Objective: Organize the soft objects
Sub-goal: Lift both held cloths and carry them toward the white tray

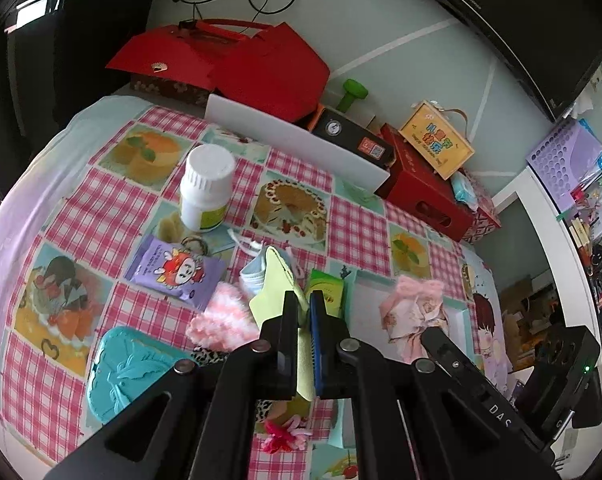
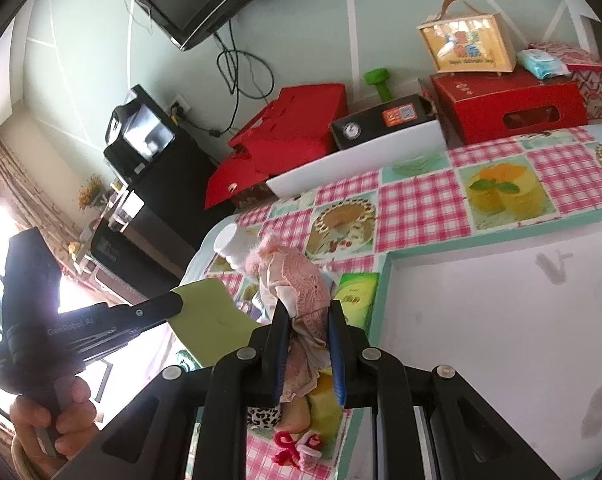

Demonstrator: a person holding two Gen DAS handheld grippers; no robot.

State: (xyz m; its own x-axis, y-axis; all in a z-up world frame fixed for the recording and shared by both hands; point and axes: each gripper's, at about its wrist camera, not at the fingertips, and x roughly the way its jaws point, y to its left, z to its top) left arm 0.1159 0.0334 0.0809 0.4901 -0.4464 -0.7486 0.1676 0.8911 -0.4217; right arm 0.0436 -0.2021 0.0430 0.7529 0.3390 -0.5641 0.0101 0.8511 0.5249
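My left gripper [image 1: 304, 305] is shut on a light green cloth [image 1: 275, 280] and holds it above the checked tablecloth [image 1: 113, 216]; the same cloth [image 2: 211, 312] shows in the right wrist view, pinched in the left gripper [image 2: 179, 302]. My right gripper [image 2: 309, 314] is shut on a pink lace garment [image 2: 297, 280] and holds it up beside the white tray [image 2: 501, 312]. In the left wrist view that garment [image 1: 415, 312] hangs at the right. A fluffy pink item [image 1: 225, 316], a light blue cloth [image 1: 253, 274] and a leopard-print piece [image 1: 211, 358] lie under the left gripper.
A white bottle [image 1: 207, 186], a purple snack packet [image 1: 177, 270], a green box [image 1: 327, 292] and a teal case [image 1: 125, 372] lie on the table. Red boxes [image 1: 261, 68], a white board [image 1: 297, 140] and a yellow bag [image 2: 467, 40] stand at the back.
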